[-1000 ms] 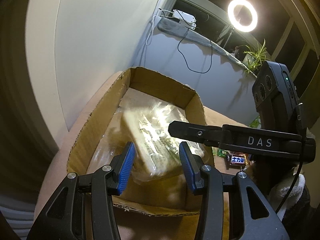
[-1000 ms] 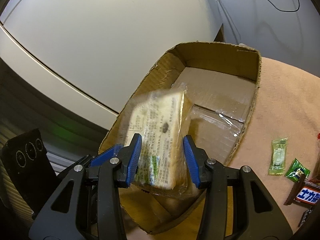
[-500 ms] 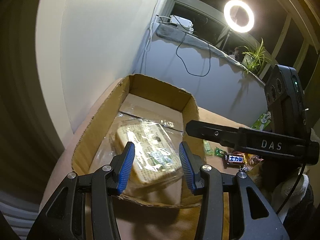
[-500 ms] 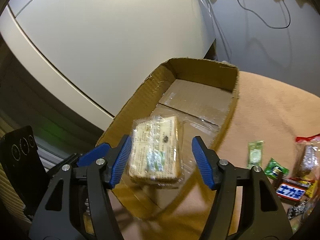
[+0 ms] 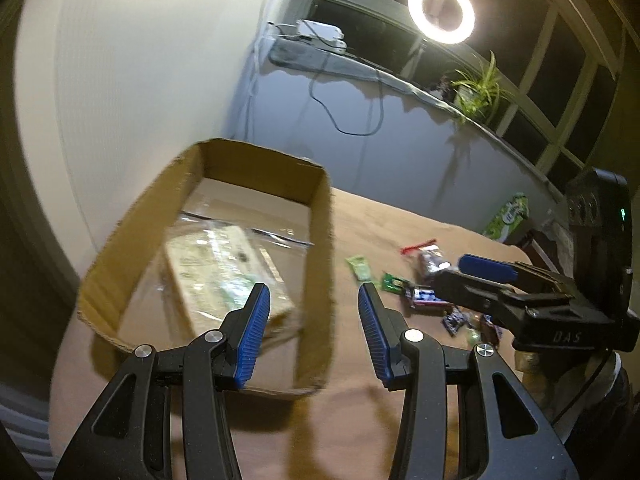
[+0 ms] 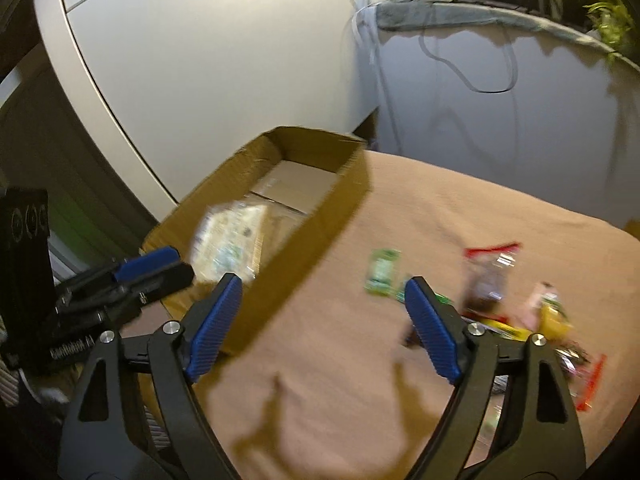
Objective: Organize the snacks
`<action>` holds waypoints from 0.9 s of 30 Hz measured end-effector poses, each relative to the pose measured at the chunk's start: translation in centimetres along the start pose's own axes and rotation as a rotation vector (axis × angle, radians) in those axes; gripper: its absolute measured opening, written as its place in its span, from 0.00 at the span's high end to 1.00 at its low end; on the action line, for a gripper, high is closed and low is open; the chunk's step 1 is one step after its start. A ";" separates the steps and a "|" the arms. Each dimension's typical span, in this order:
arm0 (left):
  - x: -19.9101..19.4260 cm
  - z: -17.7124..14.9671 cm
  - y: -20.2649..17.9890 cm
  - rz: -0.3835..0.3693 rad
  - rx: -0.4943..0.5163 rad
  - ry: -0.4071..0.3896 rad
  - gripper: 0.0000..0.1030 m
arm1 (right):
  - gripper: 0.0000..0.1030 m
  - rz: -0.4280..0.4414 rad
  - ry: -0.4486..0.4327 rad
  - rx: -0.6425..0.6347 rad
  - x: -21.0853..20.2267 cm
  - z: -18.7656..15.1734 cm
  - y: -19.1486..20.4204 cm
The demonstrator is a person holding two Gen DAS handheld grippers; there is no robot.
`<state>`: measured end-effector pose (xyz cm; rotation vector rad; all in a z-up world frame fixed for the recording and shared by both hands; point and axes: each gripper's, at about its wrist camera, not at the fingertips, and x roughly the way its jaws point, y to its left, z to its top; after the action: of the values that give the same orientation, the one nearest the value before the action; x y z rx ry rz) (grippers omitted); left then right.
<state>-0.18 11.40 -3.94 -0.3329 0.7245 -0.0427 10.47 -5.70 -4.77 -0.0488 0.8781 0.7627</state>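
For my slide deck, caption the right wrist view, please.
Open right gripper hovers over the tan cloth between the cardboard box, holding one wrapped packet, and loose snacks.

Faint "DAS" — right gripper (image 5: 486,276) body, seemingly

Ring light (image 5: 441,11) lit; potted plant (image 5: 478,90) on ledge; black cable (image 5: 344,112) dangling.

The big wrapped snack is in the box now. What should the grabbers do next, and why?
Probably swing the right hand-held gripper toward the small green packet and close on it. Both that one and the left hand-held gripper are open and hold nothing, the wrapped cracker pack lies inside the cardboard box, and a pile of loose snacks waits on the tan cloth.
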 end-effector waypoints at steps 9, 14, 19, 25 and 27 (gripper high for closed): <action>2.5 -1.4 -5.1 -0.081 0.078 0.077 0.58 | 0.16 -0.143 0.013 0.018 -5.7 -5.5 -6.3; 4.4 -2.7 -8.4 -0.129 0.136 0.134 0.58 | 0.16 -0.193 0.045 0.059 -7.4 -8.5 -9.9; 6.3 -3.5 -11.2 -0.169 0.192 0.183 0.58 | 0.28 -0.195 0.081 0.069 -7.4 -10.0 -11.9; 8.5 -3.8 -13.7 -0.194 0.266 0.233 0.62 | 0.40 -0.168 0.110 0.017 -6.3 -10.7 -12.1; 9.2 -3.9 -14.2 -0.199 0.280 0.249 0.65 | 0.44 -0.158 0.115 0.007 -6.0 -10.6 -12.3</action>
<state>5.24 -4.56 -8.16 -0.1308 0.9172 -0.3755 8.51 -21.86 -10.68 -0.1552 0.9741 0.6131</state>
